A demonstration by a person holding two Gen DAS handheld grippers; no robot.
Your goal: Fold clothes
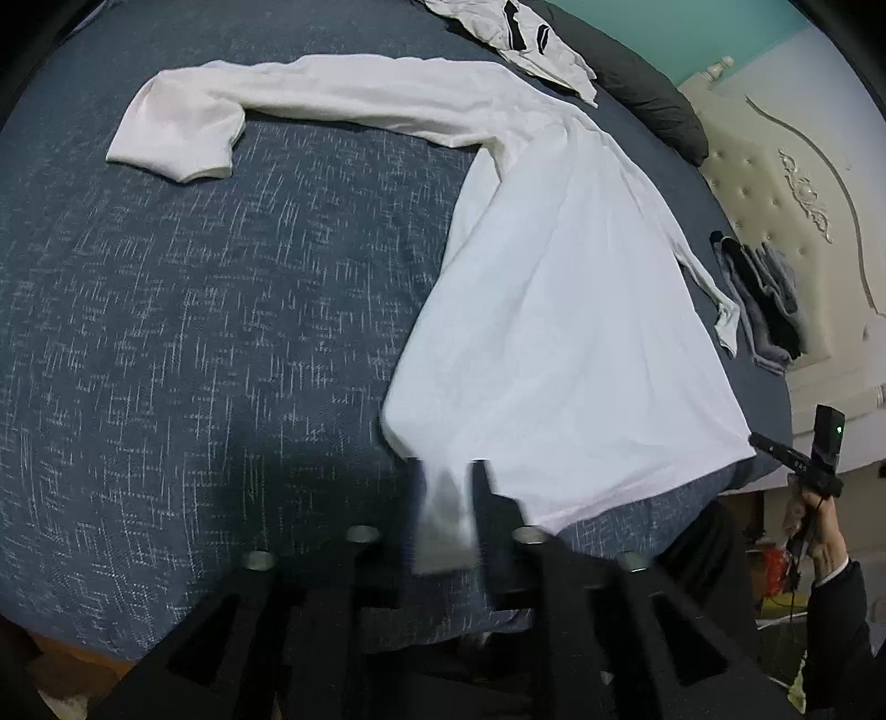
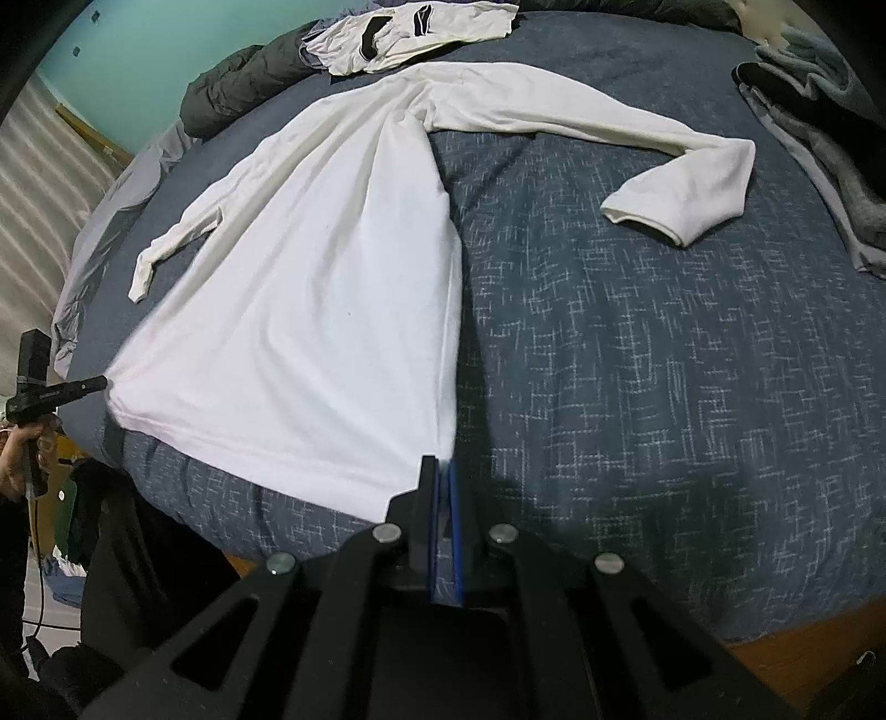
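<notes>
A bed and its surroundings

The bed (image 1: 221, 310) wore a dark blue cover flecked with white; a cream tufted headboard (image 1: 775, 183) with carved scrollwork stood at one end, a teal wall (image 2: 166, 50) rose behind, and a dark grey pillow (image 2: 243, 83) lay near the far edge.

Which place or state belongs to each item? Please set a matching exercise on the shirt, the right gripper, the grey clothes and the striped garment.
Column one:
1. white shirt
2. right gripper
3. grey clothes
4. striped garment

Column two:
A. crumpled at the far end
B. shut on a hem corner
C. spread out on the blue bedspread
D. heaped beside the headboard

Pairs: 1-C, 2-B, 3-D, 4-A
</notes>
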